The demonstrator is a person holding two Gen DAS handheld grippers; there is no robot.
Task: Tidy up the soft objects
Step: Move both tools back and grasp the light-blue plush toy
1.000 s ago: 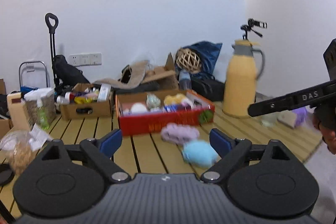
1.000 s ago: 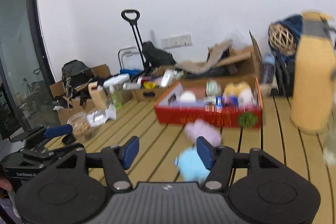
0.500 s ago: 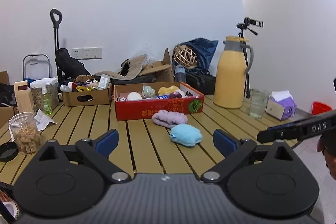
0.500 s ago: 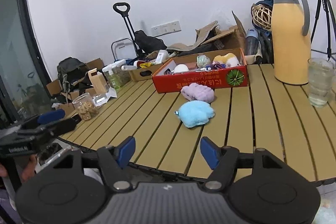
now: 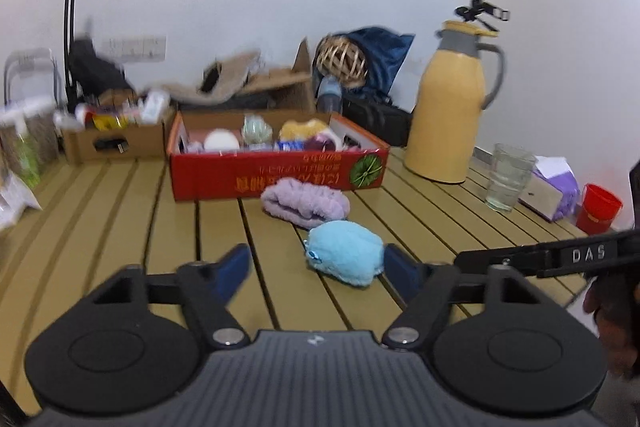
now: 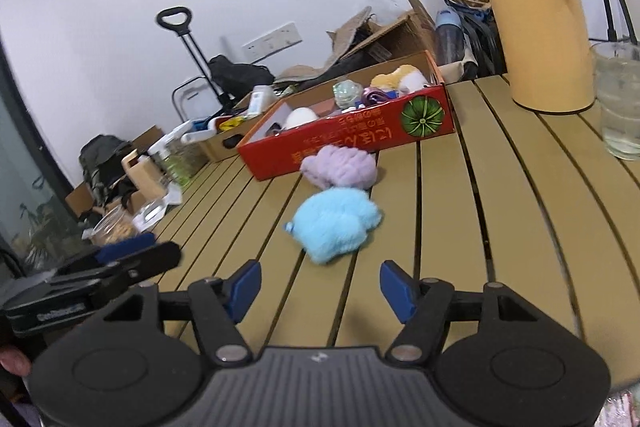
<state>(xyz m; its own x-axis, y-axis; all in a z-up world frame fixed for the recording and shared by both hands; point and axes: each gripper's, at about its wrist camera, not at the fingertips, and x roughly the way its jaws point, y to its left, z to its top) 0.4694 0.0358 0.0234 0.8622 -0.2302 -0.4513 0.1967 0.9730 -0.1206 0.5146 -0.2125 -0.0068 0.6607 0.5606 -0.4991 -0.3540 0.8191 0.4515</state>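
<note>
A light blue plush (image 5: 345, 257) (image 6: 334, 223) lies on the slatted wooden table, with a purple plush (image 5: 304, 202) (image 6: 340, 167) just behind it. A red cardboard box (image 5: 276, 177) (image 6: 360, 139) holding several soft items stands behind both. My left gripper (image 5: 316, 269) is open and empty, its right finger close beside the blue plush. My right gripper (image 6: 320, 287) is open and empty, just short of the blue plush. Each gripper shows at the edge of the other's view.
A yellow thermos jug (image 5: 454, 103) (image 6: 536, 15) and a glass of water (image 5: 508, 177) (image 6: 620, 99) stand on the table's right side. A tissue pack (image 5: 554, 189), a brown box of bottles (image 5: 116, 139) and a jar (image 6: 114, 227) stand around the edges.
Both grippers have moved forward and lower toward the blue plush, which now looks larger and sits near the fingertips. Both stay open.
</note>
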